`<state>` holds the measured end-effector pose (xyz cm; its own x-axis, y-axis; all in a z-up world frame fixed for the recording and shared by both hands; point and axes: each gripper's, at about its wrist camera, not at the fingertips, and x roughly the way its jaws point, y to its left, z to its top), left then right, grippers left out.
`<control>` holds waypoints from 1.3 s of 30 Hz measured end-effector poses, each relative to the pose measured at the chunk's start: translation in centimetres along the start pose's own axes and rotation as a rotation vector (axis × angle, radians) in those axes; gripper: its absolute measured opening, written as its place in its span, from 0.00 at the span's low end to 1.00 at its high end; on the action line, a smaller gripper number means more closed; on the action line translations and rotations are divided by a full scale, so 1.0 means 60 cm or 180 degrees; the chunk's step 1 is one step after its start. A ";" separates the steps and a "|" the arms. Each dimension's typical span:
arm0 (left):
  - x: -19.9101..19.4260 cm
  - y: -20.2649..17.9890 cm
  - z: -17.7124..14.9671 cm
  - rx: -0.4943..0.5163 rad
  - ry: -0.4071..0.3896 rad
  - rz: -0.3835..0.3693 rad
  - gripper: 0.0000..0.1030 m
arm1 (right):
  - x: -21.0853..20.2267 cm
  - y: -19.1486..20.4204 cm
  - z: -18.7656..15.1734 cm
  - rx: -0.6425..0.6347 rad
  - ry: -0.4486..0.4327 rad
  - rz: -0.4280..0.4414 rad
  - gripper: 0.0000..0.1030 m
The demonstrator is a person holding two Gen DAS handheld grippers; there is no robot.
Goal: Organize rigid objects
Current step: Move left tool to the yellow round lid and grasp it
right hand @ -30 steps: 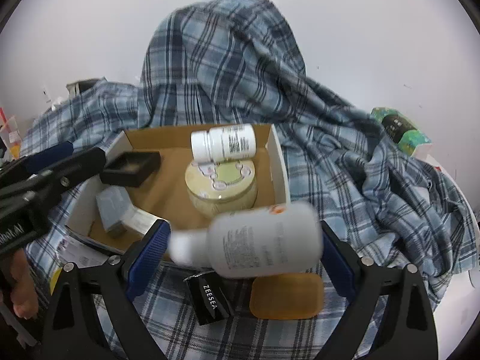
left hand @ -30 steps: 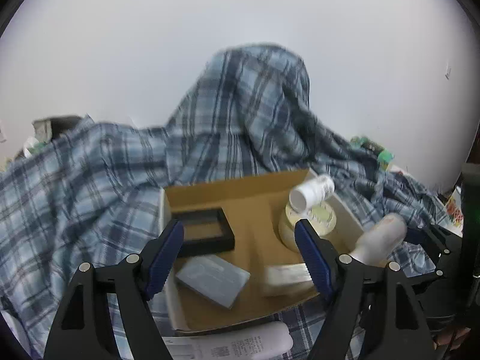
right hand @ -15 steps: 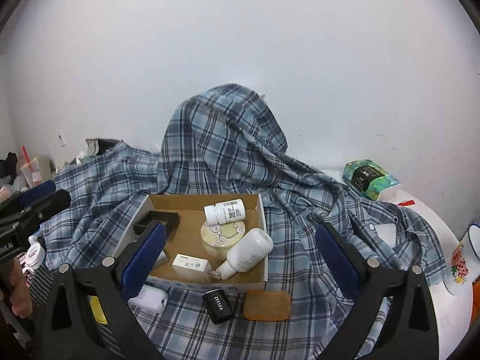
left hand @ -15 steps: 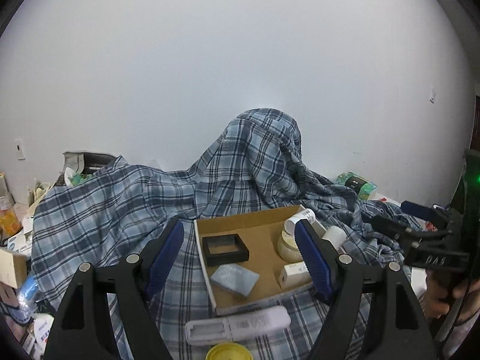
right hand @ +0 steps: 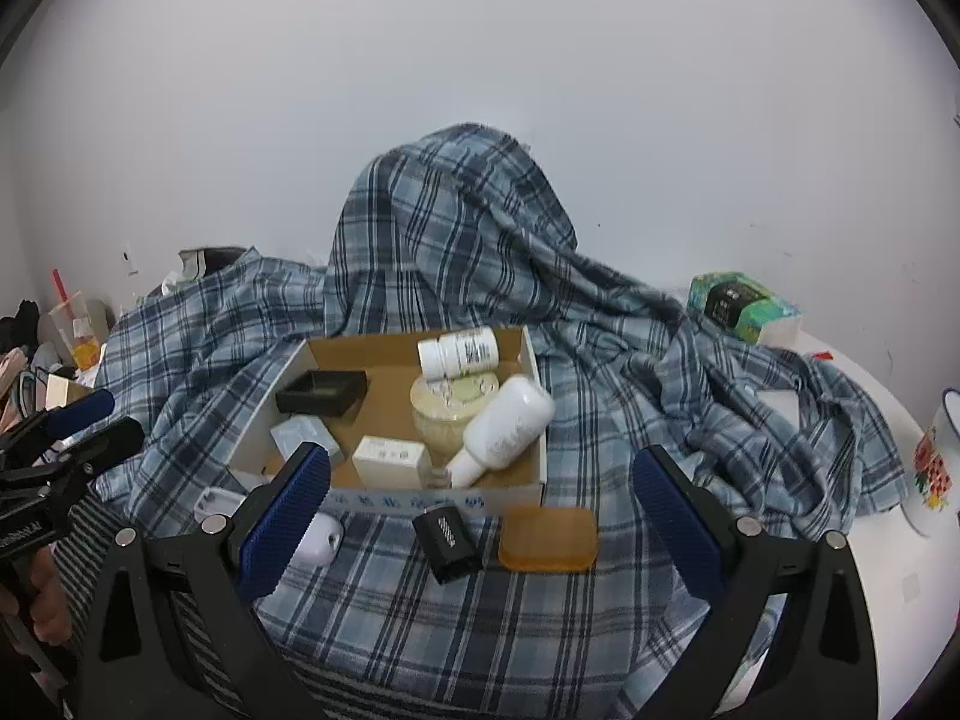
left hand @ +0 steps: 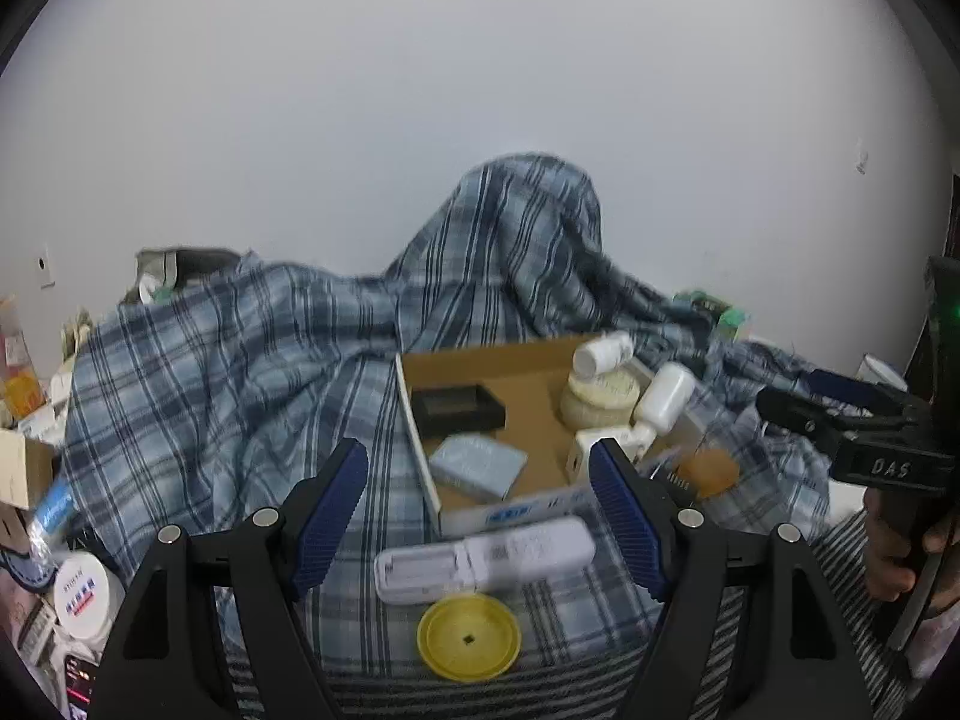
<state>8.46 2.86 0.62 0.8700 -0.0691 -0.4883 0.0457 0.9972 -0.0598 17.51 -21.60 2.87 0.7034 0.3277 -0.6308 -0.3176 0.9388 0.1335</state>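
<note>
A cardboard box (right hand: 528, 351) (left hand: 420, 438) sits on a plaid cloth. In it lie a white bottle (right hand: 503, 420) (left hand: 663, 396), a pill bottle (right hand: 459, 353) on a cream round tin (right hand: 444, 414), a black tray (right hand: 321, 391), a grey case (left hand: 477, 465) and a small white box (right hand: 390, 461). In front of the box lie a white case (left hand: 486, 558), a yellow lid (left hand: 469, 636), a black block (right hand: 447, 540) and an amber soap bar (right hand: 549, 540). My left gripper (left hand: 480, 516) and right gripper (right hand: 480, 510) are open and empty, back from the box.
The plaid cloth (right hand: 456, 228) drapes over a tall hump behind the box. A green tissue pack (right hand: 741, 306) and a mug (right hand: 936, 450) are at the right. Cups, boxes and a white jar (left hand: 81, 594) crowd the left edge.
My right gripper let go of the white bottle, which now lies in the box. Both grippers pulled back and away from the box.
</note>
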 end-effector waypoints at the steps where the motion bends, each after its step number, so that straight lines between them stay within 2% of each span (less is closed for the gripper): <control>1: 0.004 0.002 -0.006 -0.0002 0.0033 0.0003 0.76 | 0.003 0.000 -0.005 -0.0008 0.0020 0.0001 0.98; 7: 0.029 0.015 -0.039 -0.0080 0.0214 0.0040 0.76 | 0.025 0.002 -0.028 -0.0071 0.0120 -0.0035 0.98; 16: 0.042 0.030 -0.063 -0.0110 0.0309 0.0012 0.76 | 0.050 0.008 -0.049 -0.0132 0.0282 0.0008 0.98; 21: 0.045 0.024 -0.066 -0.0009 0.0377 -0.0005 0.85 | 0.053 0.007 -0.052 -0.0115 0.0292 0.0018 0.98; 25: 0.048 0.021 -0.070 0.0046 0.0464 0.0027 0.86 | 0.054 0.004 -0.052 -0.0073 0.0303 0.0041 0.98; 33: 0.068 0.022 -0.091 0.0098 0.0771 -0.0029 0.86 | 0.059 0.005 -0.055 -0.0087 0.0341 0.0084 0.98; 39: 0.085 0.015 -0.102 0.0183 0.0974 -0.0175 0.86 | 0.064 -0.002 -0.057 -0.0014 0.0392 0.0105 0.98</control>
<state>9.93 3.20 -7.22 0.6776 -0.1202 -0.7256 0.1239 0.9911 -0.0485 18.09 -20.79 -2.19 0.6091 0.3427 -0.7152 -0.3423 0.9271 0.1527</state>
